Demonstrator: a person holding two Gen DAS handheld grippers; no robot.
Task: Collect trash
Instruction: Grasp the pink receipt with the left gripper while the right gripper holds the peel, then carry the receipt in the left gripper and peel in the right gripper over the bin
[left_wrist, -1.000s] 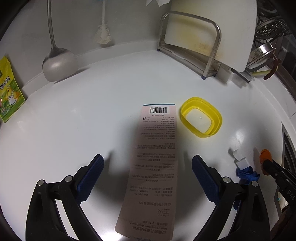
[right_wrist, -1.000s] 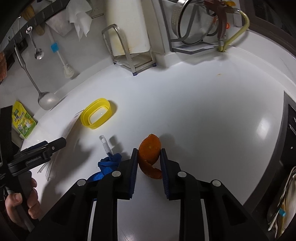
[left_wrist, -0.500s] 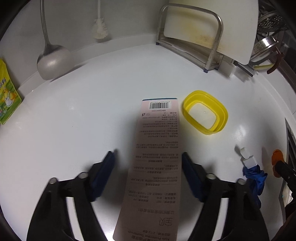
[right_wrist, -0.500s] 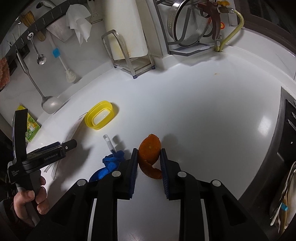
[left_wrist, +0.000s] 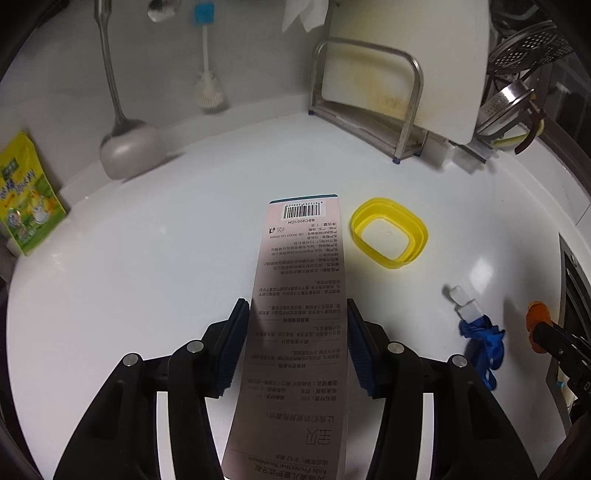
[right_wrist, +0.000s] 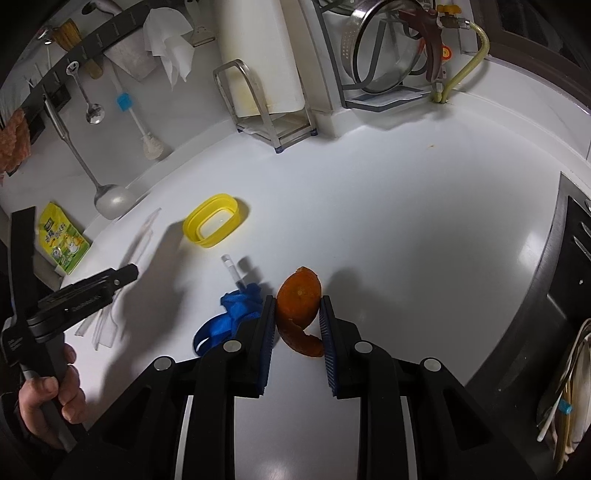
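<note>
My left gripper (left_wrist: 295, 314) is shut on a long pink toothbrush package (left_wrist: 303, 295) with a barcode, gripping its two side edges above the white counter (left_wrist: 166, 258). The package also shows edge-on in the right wrist view (right_wrist: 136, 251). My right gripper (right_wrist: 297, 306) is shut on an orange peel (right_wrist: 299, 295), which also shows in the left wrist view (left_wrist: 537, 314). A blue crumpled net (right_wrist: 236, 306) with a small white tube (right_wrist: 231, 267) lies just left of the right gripper. A yellow plastic ring lid (left_wrist: 389, 232) lies right of the package.
A cutting board in a steel rack (left_wrist: 369, 96) stands at the back. A ladle (left_wrist: 127, 147) and a bottle brush (left_wrist: 208, 92) hang at the back wall. A yellow-green packet (left_wrist: 27, 199) leans at the left. A strainer rack (right_wrist: 388, 55) stands back right; a stove edge (right_wrist: 569, 277) is right.
My left gripper has closed from wide open onto the package's side edges and lifted it. The right gripper has stayed shut on the orange peel.
</note>
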